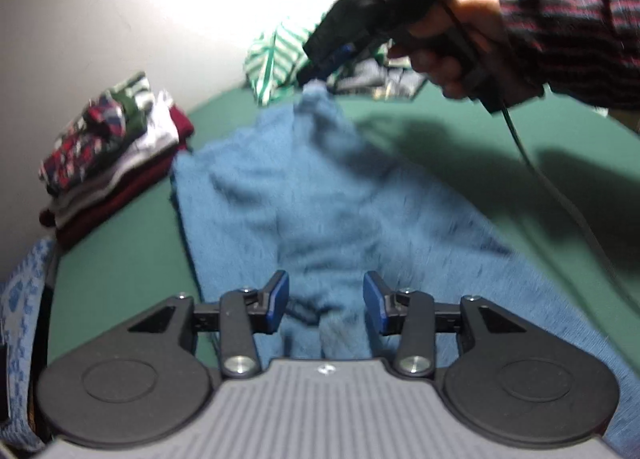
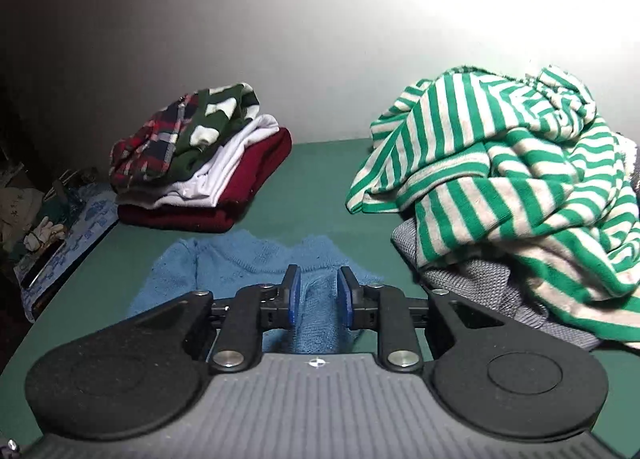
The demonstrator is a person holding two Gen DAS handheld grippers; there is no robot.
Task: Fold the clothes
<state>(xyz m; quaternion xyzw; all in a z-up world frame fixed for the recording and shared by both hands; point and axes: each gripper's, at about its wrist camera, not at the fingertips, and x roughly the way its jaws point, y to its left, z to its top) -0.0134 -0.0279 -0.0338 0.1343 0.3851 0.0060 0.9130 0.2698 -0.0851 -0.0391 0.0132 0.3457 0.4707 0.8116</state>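
The soft, limp blue sweater (image 1: 320,195) sags mid-tabletop (image 1: 120,259); right gripper (image 2: 318,297) pinches its far edge, left gripper (image 1: 325,301) fingers spread apart.

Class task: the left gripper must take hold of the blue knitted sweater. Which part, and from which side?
Grip the bunched ridge of the blue knitted sweater lying between the left gripper pads, coming from the near edge. That raised fold fits the open jaws; the flat parts offer nothing to pinch.

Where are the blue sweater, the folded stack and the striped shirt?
blue sweater (image 1: 320,195), left wrist view, middle of its body.
folded stack (image 2: 248,171), right wrist view, dark red bottom garment.
striped shirt (image 2: 520,187), right wrist view, crumpled middle.
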